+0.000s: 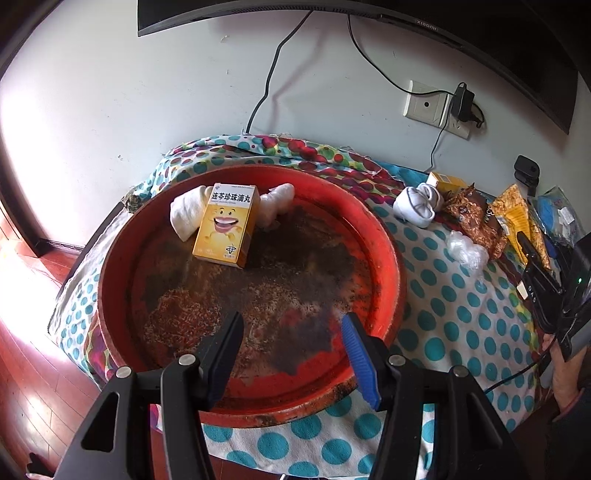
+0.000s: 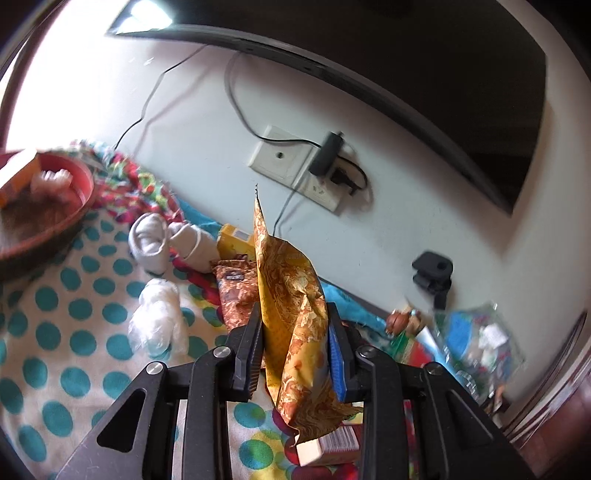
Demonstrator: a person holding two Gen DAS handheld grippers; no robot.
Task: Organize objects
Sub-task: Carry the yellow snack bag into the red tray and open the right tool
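My left gripper (image 1: 291, 319) hangs open over the near side of a worn red basin (image 1: 388, 266), nothing between its fingers. At the basin's far side a yellow medicine box (image 1: 225, 225) leans on a white rolled cloth (image 1: 184, 216), with a white plastic bundle (image 1: 277, 201) beside it. My right gripper (image 2: 293, 306) is shut on a crinkled yellow-and-brown snack packet (image 2: 291, 295), held upright above the dotted cloth (image 2: 81, 343). Behind it lie a brown packet (image 2: 236, 291), white socks (image 2: 155, 240), a clear plastic wad (image 2: 159, 321) and a yellow box (image 2: 232, 240).
A small red-and-white box (image 2: 328, 446) lies under the right gripper. A blue bag in clear wrap (image 2: 476, 339) and a black clamp (image 2: 432, 273) sit at the right. Wall socket (image 1: 424, 105) with cables and a dark monitor (image 1: 332, 11) stand behind. Wooden floor (image 1: 33, 369) lies left.
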